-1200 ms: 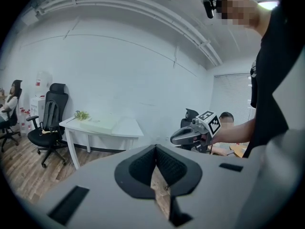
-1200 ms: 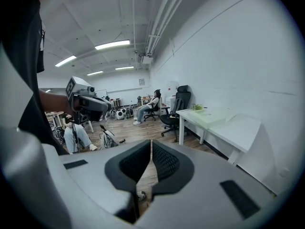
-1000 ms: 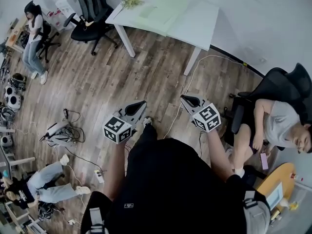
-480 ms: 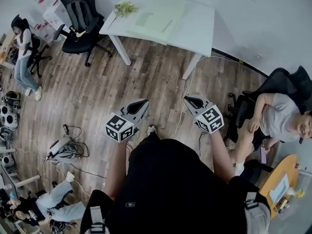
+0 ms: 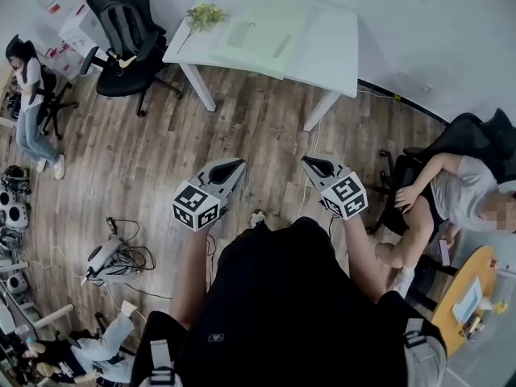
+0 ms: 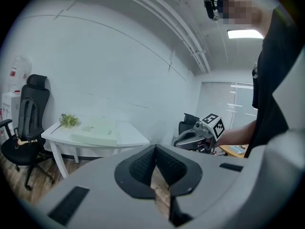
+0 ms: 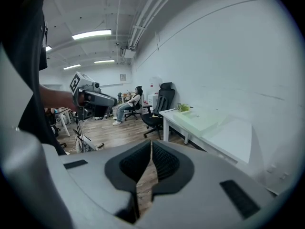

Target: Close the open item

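A white table (image 5: 332,48) stands ahead against the wall. On it lies a flat pale green item (image 5: 262,24), which also shows in the left gripper view (image 6: 95,131) and the right gripper view (image 7: 205,119); I cannot tell whether it is open. A small green plant sprig (image 5: 203,14) lies at the table's left end. My left gripper (image 5: 232,166) (image 6: 155,149) and right gripper (image 5: 310,164) (image 7: 150,144) are held out over the wooden floor, well short of the table. Both are shut with nothing between the pads.
A black office chair (image 5: 121,31) stands left of the table. One person sits in a chair at the right (image 5: 459,192), another at the far left (image 5: 24,95). Cables and gear (image 5: 113,256) lie on the floor at left. A round wooden table (image 5: 472,297) is at lower right.
The table has come nearer and shifted toward the middle of the head view. Both grippers keep their pose and stay shut.
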A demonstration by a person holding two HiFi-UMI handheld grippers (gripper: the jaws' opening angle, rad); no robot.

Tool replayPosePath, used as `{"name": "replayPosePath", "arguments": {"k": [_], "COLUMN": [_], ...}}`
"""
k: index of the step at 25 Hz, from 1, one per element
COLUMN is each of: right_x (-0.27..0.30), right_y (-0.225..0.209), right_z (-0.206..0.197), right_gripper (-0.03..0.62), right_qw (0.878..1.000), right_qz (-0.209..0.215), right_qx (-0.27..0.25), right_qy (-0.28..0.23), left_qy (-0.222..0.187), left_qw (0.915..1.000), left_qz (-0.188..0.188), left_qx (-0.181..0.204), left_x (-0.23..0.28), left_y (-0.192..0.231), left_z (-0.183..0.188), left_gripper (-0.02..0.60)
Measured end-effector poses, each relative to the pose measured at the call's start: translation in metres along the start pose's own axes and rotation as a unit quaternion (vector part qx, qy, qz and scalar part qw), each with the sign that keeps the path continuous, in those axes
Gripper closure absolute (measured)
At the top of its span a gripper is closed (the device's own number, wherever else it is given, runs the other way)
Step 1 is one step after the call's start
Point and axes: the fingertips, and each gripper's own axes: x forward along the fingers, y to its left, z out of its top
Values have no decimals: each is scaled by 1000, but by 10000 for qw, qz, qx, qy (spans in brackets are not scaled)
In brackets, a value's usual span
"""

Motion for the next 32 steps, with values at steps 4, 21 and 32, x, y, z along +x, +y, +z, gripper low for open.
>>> {"name": "replayPosePath", "arguments": {"k": [4, 21, 32], "right_x": [11, 62, 70], "right_y": [-5, -132, -247], "right_z": [-3, 36, 35], "right_gripper": [585, 585, 585], "right_qw": [9999, 9984, 9954], "right_qz": [78, 530, 930], "right_qx": [36, -181, -244], "right_qy": [79, -84, -42], "left_qy": [-25, -22, -6], "left_qw": [9999, 9976, 9918], "left_qz": [62, 661, 1224], "left_qx": [-87, -225, -368], "left_x": [3, 85, 170], "left_y": [13, 70, 84], "left_z": [2, 42, 74], "left_gripper": [575, 575, 575]}}
